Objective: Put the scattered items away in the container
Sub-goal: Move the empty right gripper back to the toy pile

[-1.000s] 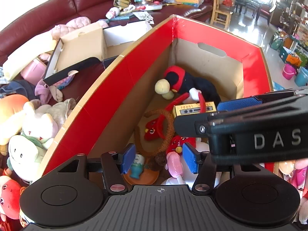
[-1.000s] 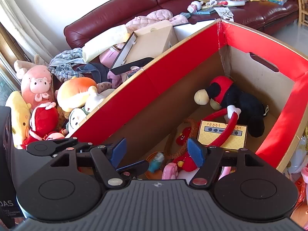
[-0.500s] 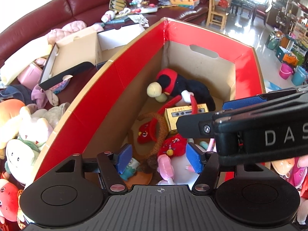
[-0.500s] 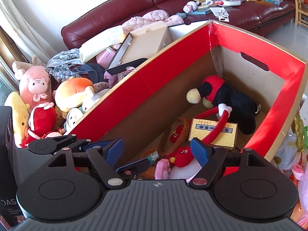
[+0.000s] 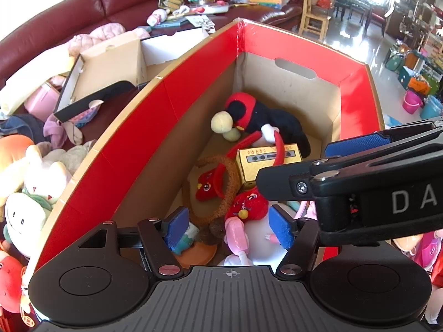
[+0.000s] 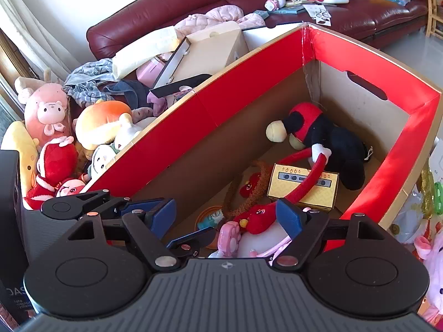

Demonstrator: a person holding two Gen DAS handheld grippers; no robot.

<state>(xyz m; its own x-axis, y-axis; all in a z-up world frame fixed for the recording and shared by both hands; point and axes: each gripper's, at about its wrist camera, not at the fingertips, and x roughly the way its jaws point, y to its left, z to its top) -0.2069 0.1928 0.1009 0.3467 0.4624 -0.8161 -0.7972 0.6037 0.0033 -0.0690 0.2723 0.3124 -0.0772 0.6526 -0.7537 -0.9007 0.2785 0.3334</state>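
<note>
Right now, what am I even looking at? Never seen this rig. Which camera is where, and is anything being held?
No robot here: a person holds a two-finger claw in each hand, and each claw has a fisheye camera looking forward along its fingers. One picture is from the left claw, the other from the right claw. The black bar marked "DA" crossing the left view is the right claw seen side-on.

Both hover over a red-lined cardboard box. Inside it lie a black and red plush, a yellow toy radio, a red bird plush, a brown fuzzy ring and other small toys.

Both claws are open with their blue pads apart, holding nothing. More plush toys are piled outside the box to the left, in front of a dark red sofa.
</note>
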